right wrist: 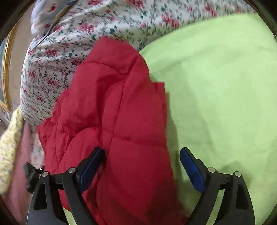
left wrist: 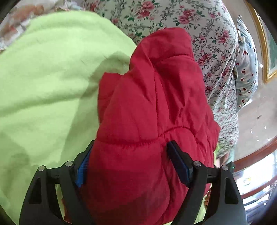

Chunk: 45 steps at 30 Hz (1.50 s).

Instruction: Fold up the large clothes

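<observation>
Left wrist view: red puffer jacket (left wrist: 152, 107) bunched on a green blanket (left wrist: 48, 77), floral sheet (left wrist: 204, 31) behind. Left gripper (left wrist: 129, 147) spread wide, jacket bulging between the blue pads – left pad touches it, right one hard to call. Right wrist view – right gripper (right wrist: 142, 152) wide open, jacket (right wrist: 112, 103) against its left pad, right pad clear over the blanket (right wrist: 225, 86).

A lime-green blanket (left wrist: 52, 77) covers the bed, over a floral sheet (left wrist: 173, 15). A gold picture frame (left wrist: 263, 52) leans by the pale shiny floor (left wrist: 256, 121). Bright light, perhaps from a window, shines low at the right.
</observation>
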### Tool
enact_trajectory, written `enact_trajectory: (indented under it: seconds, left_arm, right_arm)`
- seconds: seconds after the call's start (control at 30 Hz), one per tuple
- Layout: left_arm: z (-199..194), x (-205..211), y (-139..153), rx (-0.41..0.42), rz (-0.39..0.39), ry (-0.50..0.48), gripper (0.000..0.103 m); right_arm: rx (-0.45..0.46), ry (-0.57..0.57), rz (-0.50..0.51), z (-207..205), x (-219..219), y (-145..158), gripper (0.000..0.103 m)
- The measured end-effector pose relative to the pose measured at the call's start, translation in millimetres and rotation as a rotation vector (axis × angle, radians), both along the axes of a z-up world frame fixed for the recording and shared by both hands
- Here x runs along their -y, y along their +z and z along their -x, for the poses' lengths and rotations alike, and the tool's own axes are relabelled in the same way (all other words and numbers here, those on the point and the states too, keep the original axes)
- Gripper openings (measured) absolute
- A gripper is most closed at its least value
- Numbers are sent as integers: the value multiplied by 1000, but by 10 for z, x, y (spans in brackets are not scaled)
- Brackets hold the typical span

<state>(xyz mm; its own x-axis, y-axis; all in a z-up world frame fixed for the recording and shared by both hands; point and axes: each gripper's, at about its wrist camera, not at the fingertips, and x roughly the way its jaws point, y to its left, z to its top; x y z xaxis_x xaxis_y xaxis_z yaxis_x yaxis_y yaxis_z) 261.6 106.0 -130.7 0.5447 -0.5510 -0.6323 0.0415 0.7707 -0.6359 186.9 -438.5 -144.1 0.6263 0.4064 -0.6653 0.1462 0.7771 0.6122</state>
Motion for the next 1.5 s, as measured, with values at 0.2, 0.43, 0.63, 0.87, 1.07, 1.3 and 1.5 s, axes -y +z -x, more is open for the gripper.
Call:
enact_trajectory:
  seconds: [0.2,0.43,0.63,0.87,1.07,1.3,1.5]
  left_arm:
    - [-105,114,-15,-3,-10,-32,87]
    - [-31,164,53,54,-35,-81,58]
    - [124,252,209,93,-60,-110,46]
    - [661,194,318,108,-60,-158,44]
    - [1264,139,382,106,-63,-201,44]
    - [1817,1,288,68,-44,-235,44]
    - [1909,-77,124,45,-69,-201,44]
  right_arm:
    - [-19,53,-103,-168,-142,-95,93]
    - [-24,74,-111,-144,-205,-80,71]
    - [-12,72,-138,-6,-216,65,48]
    - [8,100,-136,450,-333,331,43]
    - [-12,113,-156,1060,-370,354,42]
    - [-28,120,-210,1708,-371,306,42]
    - [-20,125,-181,1934,-435,325,43]
